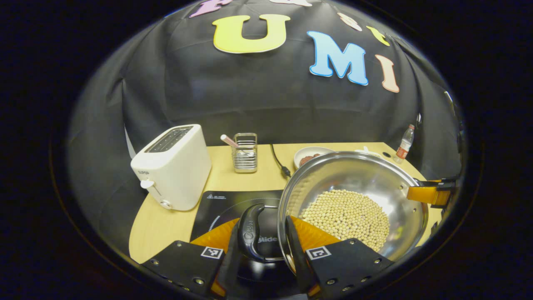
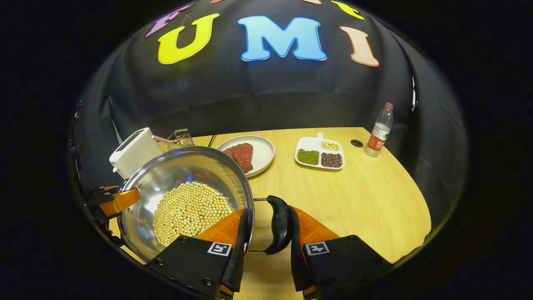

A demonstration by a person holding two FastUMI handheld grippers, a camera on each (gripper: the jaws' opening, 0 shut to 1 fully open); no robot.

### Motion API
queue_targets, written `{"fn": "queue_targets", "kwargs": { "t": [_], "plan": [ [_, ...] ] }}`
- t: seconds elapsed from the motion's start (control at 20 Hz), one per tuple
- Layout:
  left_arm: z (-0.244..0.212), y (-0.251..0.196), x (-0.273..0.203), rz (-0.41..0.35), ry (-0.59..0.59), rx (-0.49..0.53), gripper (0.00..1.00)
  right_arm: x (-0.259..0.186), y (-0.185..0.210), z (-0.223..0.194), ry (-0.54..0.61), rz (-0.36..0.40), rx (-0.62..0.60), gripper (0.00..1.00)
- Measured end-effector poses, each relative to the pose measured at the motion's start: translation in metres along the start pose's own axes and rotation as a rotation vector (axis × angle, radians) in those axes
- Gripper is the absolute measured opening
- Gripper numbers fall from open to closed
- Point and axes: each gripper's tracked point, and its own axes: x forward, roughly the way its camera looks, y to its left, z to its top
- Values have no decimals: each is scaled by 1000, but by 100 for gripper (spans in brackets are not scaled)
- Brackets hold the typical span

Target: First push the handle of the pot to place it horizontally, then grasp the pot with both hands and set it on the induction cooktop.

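Observation:
A steel pot (image 1: 354,175) holding soybeans (image 1: 347,216) covers the right part of the black induction cooktop (image 1: 227,204). I cannot tell whether it rests on the cooktop or hangs just above it. My left gripper (image 1: 265,235) is shut on the pot's black loop handle (image 1: 251,233), one finger outside the loop and one at the rim. In the right gripper view, my right gripper (image 2: 270,218) is shut on the opposite black handle (image 2: 278,223) of the pot (image 2: 187,171), its left finger over the rim. Each view shows the other gripper's orange fingers at the pot's far side.
A white toaster (image 1: 173,166) stands left of the cooktop, a wire rack (image 1: 245,152) and a black cable (image 1: 278,160) behind it. A plate of red beans (image 2: 247,154), a divided tray of beans (image 2: 320,154) and a water bottle (image 2: 378,131) sit on the wooden table (image 2: 366,200).

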Motion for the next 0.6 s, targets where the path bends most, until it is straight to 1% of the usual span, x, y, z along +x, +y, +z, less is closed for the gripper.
{"fn": "queue_targets", "kwargs": {
  "t": [0.1, 0.15, 0.2, 0.25, 0.3, 0.35, 0.4, 0.45, 0.5, 0.55, 0.6],
  "plan": [
    [-2, 18, -1, 13, 6, 4, 54, 4, 17, -2, 5, 11, 12, 46],
    [-3, 27, -2, 18, 8, 8, 57, 5, 25, -4, 9, 17, 16, 49],
    [-2, 35, -2, 23, 10, 9, 57, 8, 32, -5, 14, 22, 15, 50],
    [-3, 44, -3, 29, 11, 8, 57, 9, 39, -7, 17, 27, 16, 46],
    [-4, 51, -4, 34, 14, 5, 57, 11, 45, -7, 18, 32, 15, 50],
    [-7, 58, -3, 40, 14, -1, 57, 13, 51, -7, 18, 37, 11, 46],
    [-9, 65, -3, 46, 16, -8, 57, 15, 57, -6, 15, 41, 4, 50],
    [-10, 71, -3, 50, 17, -13, 57, 17, 62, -6, 14, 45, -2, 49],
    [-11, 76, -2, 54, 19, -16, 54, 19, 68, -5, 14, 49, -3, 49],
    [-11, 82, -2, 57, 20, -17, 57, 21, 73, -6, 15, 54, -3, 49],
    [-11, 89, -1, 60, 23, -18, 57, 22, 78, -7, 17, 59, -2, 46]
  ]
}}
